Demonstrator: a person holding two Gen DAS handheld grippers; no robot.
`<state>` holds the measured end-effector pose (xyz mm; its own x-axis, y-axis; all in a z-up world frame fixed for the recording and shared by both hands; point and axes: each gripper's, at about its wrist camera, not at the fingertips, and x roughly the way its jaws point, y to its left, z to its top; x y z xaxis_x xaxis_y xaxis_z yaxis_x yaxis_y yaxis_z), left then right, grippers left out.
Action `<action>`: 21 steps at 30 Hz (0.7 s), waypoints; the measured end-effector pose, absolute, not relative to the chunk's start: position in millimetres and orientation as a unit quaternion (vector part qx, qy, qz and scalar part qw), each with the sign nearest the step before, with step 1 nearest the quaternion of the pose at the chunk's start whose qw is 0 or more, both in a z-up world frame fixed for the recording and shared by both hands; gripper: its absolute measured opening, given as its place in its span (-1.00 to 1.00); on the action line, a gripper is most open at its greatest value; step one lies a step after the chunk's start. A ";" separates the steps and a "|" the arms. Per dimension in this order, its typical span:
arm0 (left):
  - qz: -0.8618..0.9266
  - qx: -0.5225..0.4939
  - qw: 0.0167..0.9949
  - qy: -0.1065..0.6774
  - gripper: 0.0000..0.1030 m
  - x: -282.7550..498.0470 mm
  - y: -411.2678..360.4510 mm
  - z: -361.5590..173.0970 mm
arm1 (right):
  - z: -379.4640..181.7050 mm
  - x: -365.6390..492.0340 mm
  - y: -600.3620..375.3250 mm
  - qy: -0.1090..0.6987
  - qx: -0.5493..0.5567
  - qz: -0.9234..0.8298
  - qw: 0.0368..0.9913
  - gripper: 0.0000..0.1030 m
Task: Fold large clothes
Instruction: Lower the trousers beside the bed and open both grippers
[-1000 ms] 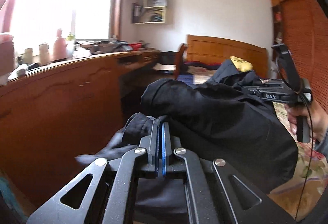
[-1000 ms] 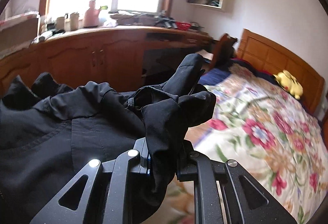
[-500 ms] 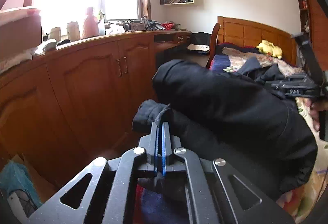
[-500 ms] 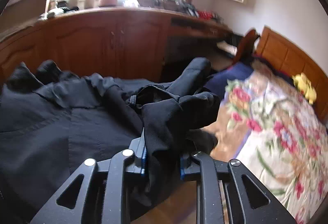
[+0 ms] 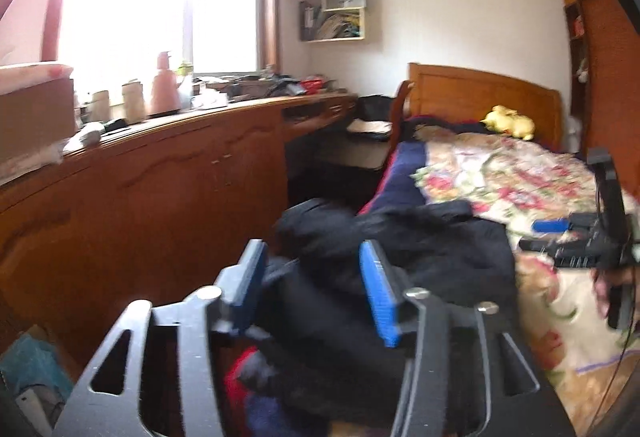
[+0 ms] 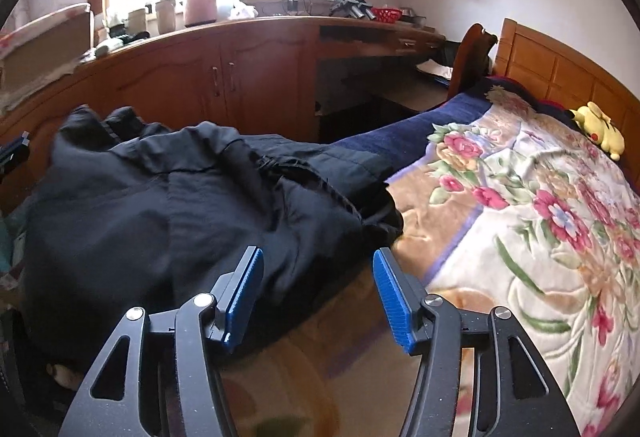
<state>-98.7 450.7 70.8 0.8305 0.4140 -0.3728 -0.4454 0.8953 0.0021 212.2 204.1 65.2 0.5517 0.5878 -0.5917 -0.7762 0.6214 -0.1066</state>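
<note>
A large black jacket (image 6: 168,205) lies bunched on the near left corner of the bed, over the floral blanket (image 6: 540,221). It also shows in the left wrist view (image 5: 420,257). My left gripper (image 5: 312,289) is open, its blue pads just above the jacket's edge, holding nothing. My right gripper (image 6: 318,293) is open and empty, just off the jacket's right hem. The right gripper also shows in the left wrist view (image 5: 576,237) over the blanket.
A long wooden cabinet (image 6: 208,77) with bottles and clutter runs along the left under the window. A wooden headboard (image 6: 560,73) and a yellow plush toy (image 6: 600,131) are at the bed's far end. A chair (image 5: 396,113) and desk stand beside the bed.
Both grippers opened and let go of the jacket, which dropped onto the bed. Both grippers pulled back slightly from it.
</note>
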 end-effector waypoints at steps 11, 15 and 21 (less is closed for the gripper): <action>0.252 -0.014 0.930 0.266 0.19 -38.7 446.6 55.1 | 67.1 163.9 146.6 0.235 -0.171 0.427 0.856 0.15; 0.255 -0.019 0.915 0.313 0.18 -38.0 458.2 29.1 | 64.0 153.7 135.7 0.230 -0.163 0.439 0.853 0.15; 0.258 -0.041 0.913 0.314 0.18 -46.3 460.9 7.7 | 62.4 137.0 119.4 0.223 -0.152 0.448 0.852 0.15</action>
